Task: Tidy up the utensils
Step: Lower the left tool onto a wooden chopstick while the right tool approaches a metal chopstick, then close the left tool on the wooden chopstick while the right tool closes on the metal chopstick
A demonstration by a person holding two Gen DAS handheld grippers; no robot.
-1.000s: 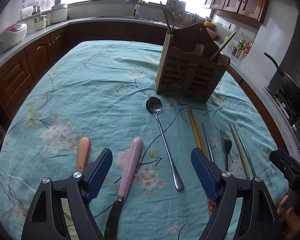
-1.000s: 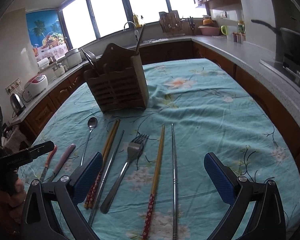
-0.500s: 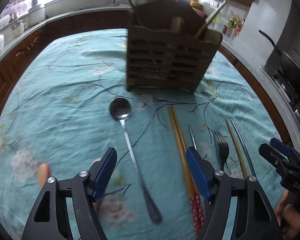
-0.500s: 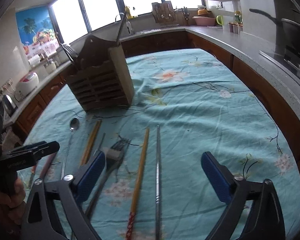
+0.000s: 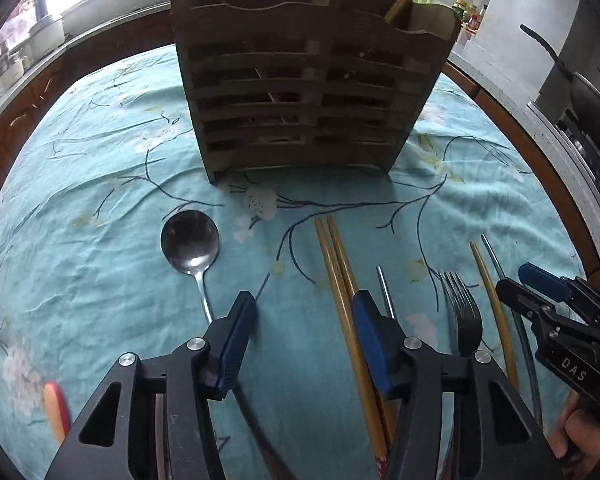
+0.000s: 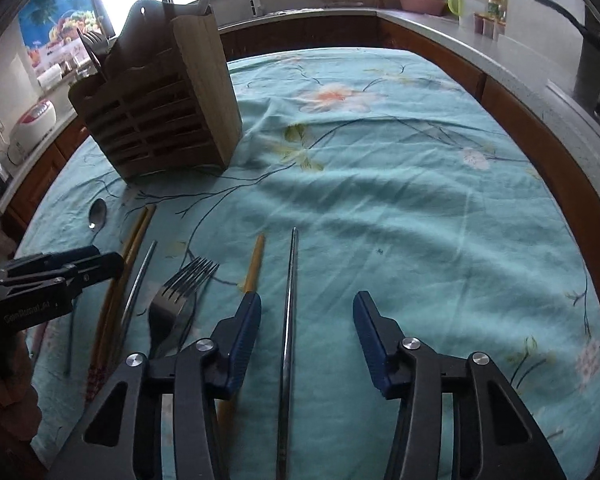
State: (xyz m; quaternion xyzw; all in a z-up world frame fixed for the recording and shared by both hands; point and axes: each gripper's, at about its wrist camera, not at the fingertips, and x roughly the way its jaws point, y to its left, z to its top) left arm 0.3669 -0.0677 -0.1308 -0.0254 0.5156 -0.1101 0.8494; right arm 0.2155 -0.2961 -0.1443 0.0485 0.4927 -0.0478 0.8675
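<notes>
Utensils lie in a row on the tablecloth (image 6: 400, 184) in front of the wooden holder (image 5: 312, 92): spoon (image 5: 190, 240), paired wooden chopsticks (image 5: 336, 268), fork (image 6: 180, 292), a single wooden chopstick (image 6: 254, 264) and a steel chopstick (image 6: 291, 280). Both tongs have just been closing and stand half-wide, gripping nothing yet. The right gripper (image 6: 306, 328) straddles the steel chopstick; the left gripper (image 5: 304, 320) has only the spoon's handle running under it, its left pad over that handle and its right pad over the paired chopsticks. I'd centre each on one piece, lower until the pads flank it without pinching cloth, close firmly, then lift level toward the holder.
</notes>
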